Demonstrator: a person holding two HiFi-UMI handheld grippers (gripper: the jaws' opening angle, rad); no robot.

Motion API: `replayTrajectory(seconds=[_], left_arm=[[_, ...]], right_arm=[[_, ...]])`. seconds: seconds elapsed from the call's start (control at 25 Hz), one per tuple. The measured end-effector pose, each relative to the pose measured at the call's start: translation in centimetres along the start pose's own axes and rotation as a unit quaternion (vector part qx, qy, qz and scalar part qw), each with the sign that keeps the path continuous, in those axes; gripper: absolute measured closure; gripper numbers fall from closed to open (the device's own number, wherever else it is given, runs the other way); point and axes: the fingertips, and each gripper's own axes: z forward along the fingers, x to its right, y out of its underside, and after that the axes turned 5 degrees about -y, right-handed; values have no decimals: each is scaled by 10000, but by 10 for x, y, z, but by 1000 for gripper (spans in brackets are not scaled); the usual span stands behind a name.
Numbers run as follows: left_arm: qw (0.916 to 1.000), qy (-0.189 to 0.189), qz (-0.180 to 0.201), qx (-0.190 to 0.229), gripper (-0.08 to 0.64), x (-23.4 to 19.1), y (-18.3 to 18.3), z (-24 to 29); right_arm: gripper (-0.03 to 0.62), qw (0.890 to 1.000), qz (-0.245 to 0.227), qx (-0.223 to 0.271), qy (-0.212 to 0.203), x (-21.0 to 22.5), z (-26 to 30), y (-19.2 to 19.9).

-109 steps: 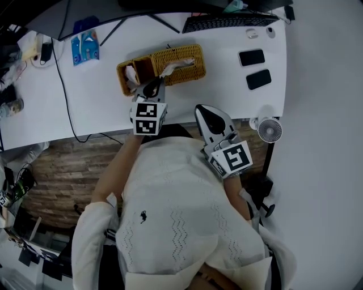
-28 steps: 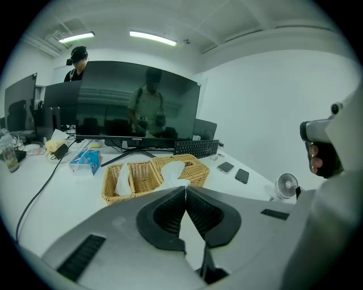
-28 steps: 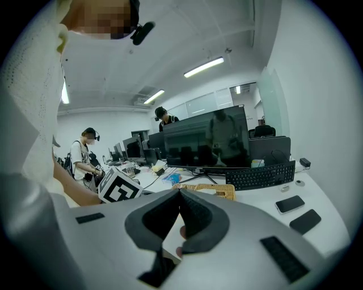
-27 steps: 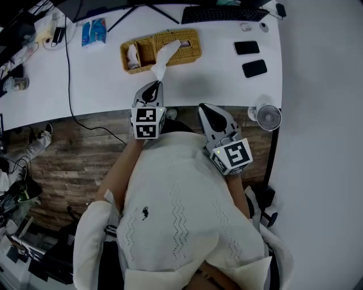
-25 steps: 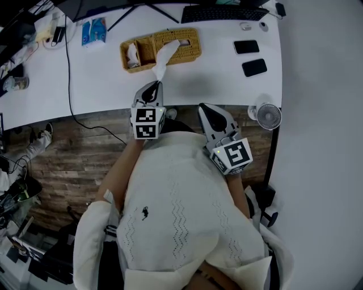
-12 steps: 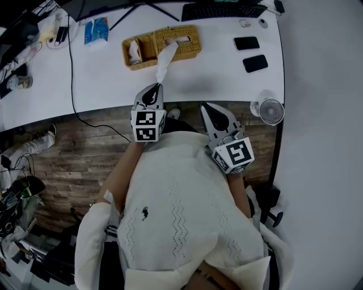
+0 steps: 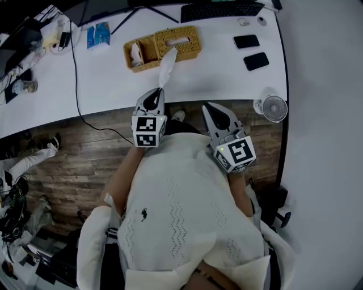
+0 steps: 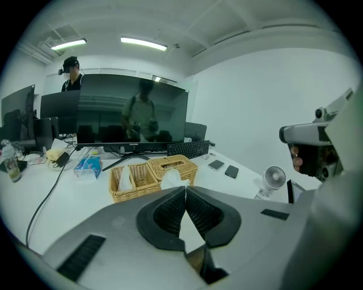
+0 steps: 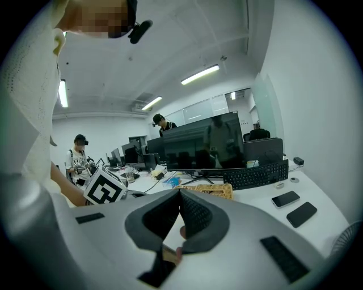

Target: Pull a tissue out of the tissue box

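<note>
The woven wicker tissue box (image 7: 178, 41) stands on the white desk (image 7: 215, 73), with a bit of white showing in its top slot. My left gripper (image 7: 156, 90) is at the desk's near edge, shut on a white tissue (image 7: 166, 67). The tissue stands up from the jaws toward the box, and its far end reaches only the box's front side. In the left gripper view the tissue (image 8: 172, 179) bunches just past the closed left gripper (image 8: 185, 188), in front of the box (image 8: 173, 166). My right gripper (image 7: 209, 106) hangs shut off the desk's edge, holding nothing; in its own view the right gripper (image 9: 180, 192) points at the box (image 9: 207, 190).
An open wicker basket (image 7: 139, 54) adjoins the box's left end. A keyboard (image 7: 221, 9), two phones (image 7: 250, 41) (image 7: 256, 60), a blue packet (image 7: 98, 35) and a black cable (image 7: 76, 73) lie on the desk. A small fan (image 7: 274, 107) stands at the right. A monitor (image 8: 130, 113) stands behind.
My left gripper has drawn back from the box with the tissue. The tissue was stretched from the slot; now its far end is out and loose. The right gripper has stayed put.
</note>
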Motion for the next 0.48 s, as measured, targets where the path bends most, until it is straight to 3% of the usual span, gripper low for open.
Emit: replayTrajectory(seconds=[0.32, 0.48], left_arm=[[9995, 147, 189, 216, 546, 3, -9, -20], [9983, 359, 105, 449, 546, 10, -18, -27]], right_arm=[[591, 9999, -65, 12, -121, -8, 5, -1], [591, 9997, -140, 15, -207, -13, 4, -1]])
